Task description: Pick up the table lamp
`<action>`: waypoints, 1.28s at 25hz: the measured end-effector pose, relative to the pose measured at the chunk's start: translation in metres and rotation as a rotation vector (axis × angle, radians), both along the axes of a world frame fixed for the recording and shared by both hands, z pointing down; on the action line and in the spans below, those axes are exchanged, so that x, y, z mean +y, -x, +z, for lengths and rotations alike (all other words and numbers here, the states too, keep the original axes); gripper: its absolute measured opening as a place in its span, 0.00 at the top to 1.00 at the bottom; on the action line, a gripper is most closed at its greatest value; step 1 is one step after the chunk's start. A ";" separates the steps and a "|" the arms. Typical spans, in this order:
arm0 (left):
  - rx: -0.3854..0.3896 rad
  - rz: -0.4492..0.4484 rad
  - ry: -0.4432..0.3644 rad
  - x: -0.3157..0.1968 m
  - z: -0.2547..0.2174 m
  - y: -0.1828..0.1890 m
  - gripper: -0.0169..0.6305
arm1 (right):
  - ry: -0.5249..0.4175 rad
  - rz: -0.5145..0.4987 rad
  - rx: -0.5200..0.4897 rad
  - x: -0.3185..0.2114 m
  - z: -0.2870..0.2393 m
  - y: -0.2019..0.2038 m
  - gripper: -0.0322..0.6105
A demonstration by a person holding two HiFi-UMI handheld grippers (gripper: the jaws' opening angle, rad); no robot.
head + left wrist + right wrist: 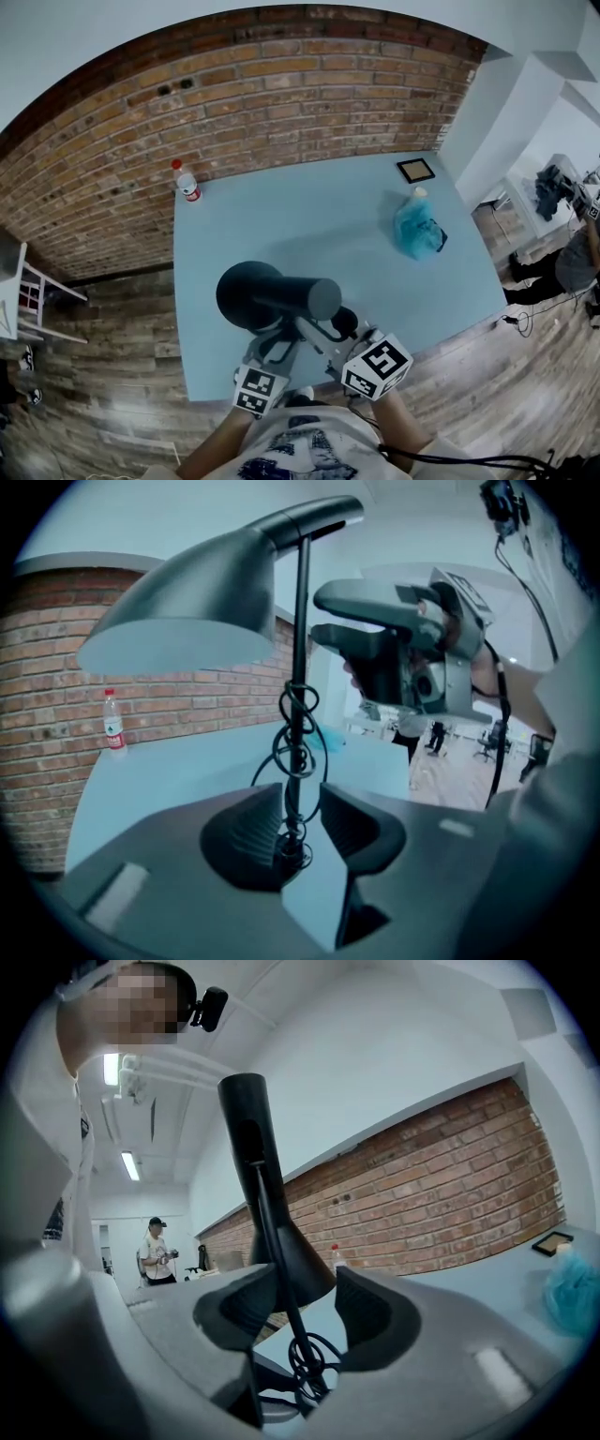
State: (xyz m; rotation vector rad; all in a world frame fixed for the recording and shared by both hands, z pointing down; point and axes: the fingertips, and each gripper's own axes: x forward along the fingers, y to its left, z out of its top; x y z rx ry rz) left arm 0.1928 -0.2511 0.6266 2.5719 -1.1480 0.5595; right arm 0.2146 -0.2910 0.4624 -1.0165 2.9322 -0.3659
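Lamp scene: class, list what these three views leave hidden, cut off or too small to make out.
- Lamp base: head view, hidden under the shade.
- Bottle label: head view and left gripper view, print too small.
- Bag contents: head view, the blue plastic hides them; right gripper view, cut by the edge.
- Square framed thing: head view, too small to name.

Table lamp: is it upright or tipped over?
Upright. The table lamp has its stem running straight up between the left gripper's parted jaws, shade on top.
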 end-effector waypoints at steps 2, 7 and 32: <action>0.008 -0.001 0.009 -0.004 0.003 -0.002 0.81 | -0.002 -0.033 0.005 0.000 0.000 0.005 0.64; 0.005 0.007 0.023 -0.011 0.013 -0.008 0.77 | -0.014 -0.124 0.023 0.002 -0.002 0.018 0.64; -0.013 -0.009 0.015 -0.034 0.029 -0.022 0.82 | -0.055 -0.239 0.088 0.004 0.010 0.037 0.85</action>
